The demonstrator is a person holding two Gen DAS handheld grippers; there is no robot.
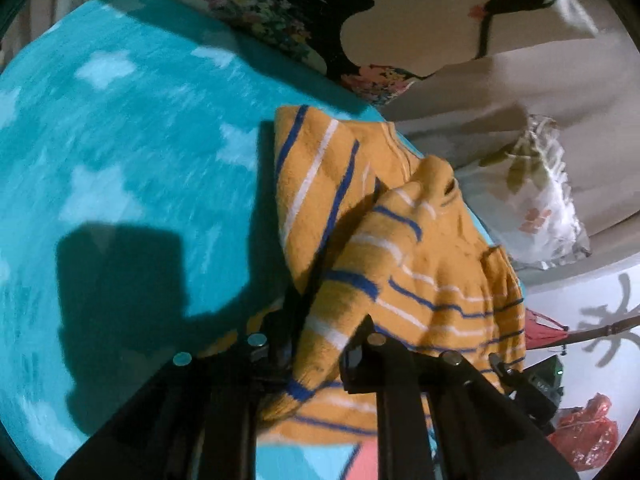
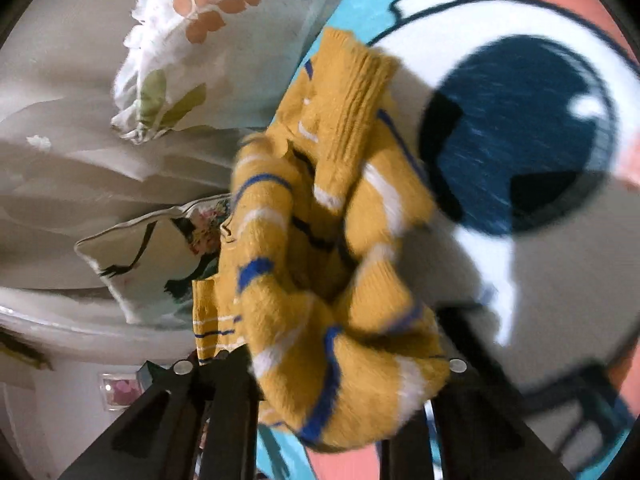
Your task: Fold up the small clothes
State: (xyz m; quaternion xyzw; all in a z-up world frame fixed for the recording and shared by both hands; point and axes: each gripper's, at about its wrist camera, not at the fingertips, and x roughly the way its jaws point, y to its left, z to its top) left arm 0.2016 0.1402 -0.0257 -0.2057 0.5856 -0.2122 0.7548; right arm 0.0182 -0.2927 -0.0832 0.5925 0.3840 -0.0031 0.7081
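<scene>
Small mustard-yellow knitted sweater (image 1: 400, 248) with blue and white stripes, bunched and lifted above a turquoise cartoon-print blanket (image 1: 120, 140) spread over a bed. Left tool (image 1: 320, 344) clamped on a thick gather of the knit, one black finger (image 1: 276, 352) on each side of the fabric; the rest of the garment drooping forward and to the right, a flatter striped panel lying against the blanket beyond. Right tool (image 2: 340, 364) likewise closed on a fat wad of the same sweater (image 2: 332, 260), ribbed cuff or hem (image 2: 356, 92) pointing away, a sleeve end hanging off to the left. Floral pillow (image 2: 192, 52) and a second printed cushion (image 2: 132, 264) well apart on beige bedding behind.

Probably mid-carry, garment not yet laid out. For a clean fold: better to lower onto the bare blanket and spread flat first, pulling both tools apart sideways until the body is taut and the stripes run straight. Grips look too deep, several layers caught at once; worth re-gripping single edges at shoulders or hem before folding. Sleeves to be tucked in across the chest, then hem brought up to the collar. Risk: loose knit stretching or slipping out of a bulky pinch; motion blur in the right view leaves the exact layers held unclear.
</scene>
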